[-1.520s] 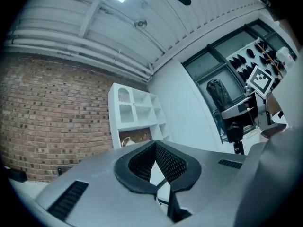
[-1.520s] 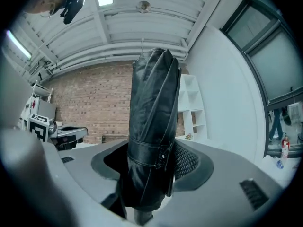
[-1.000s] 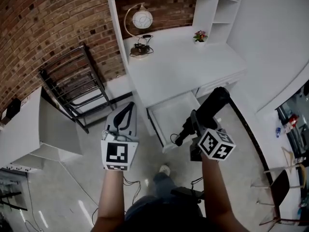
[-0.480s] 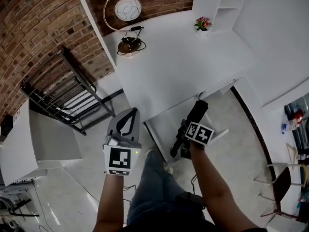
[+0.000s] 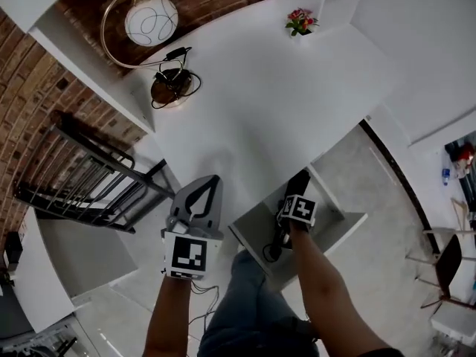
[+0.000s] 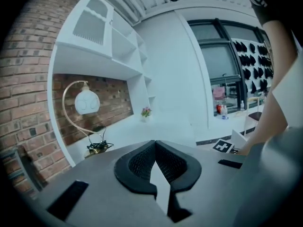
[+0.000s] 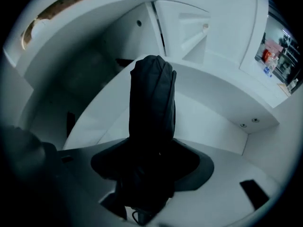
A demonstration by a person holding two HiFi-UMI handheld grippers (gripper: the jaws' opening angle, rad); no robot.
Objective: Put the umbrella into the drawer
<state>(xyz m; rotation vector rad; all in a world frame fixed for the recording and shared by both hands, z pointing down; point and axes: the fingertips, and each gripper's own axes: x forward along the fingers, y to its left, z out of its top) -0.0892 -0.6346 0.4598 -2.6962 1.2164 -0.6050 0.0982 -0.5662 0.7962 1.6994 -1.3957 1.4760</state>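
Note:
A folded black umbrella [image 5: 300, 181] [image 7: 152, 98] is clamped in my right gripper [image 5: 295, 199] [image 7: 154, 148], which is shut on it. It tilts steeply down over the open white drawer [image 5: 349, 223] below the desk edge. In the right gripper view the umbrella's far end hangs above the drawer's bare white floor [image 7: 213, 112]. My left gripper [image 5: 210, 184] [image 6: 155, 145] is shut with nothing in it. It hovers at the desk's front edge, left of the drawer.
On the white desk [image 5: 282, 103] stand a globe lamp [image 5: 151, 21] [image 6: 86, 103] with a coiled cord and a small flower pot [image 5: 300, 21]. A black metal rack [image 5: 82, 184] stands at the left by the brick wall. A chair [image 5: 454, 262] is far right.
Both hands came forward to the desk. The right gripper sank and tipped downward, bringing the umbrella over and into the open drawer. The left gripper moved up to the desk edge, still shut.

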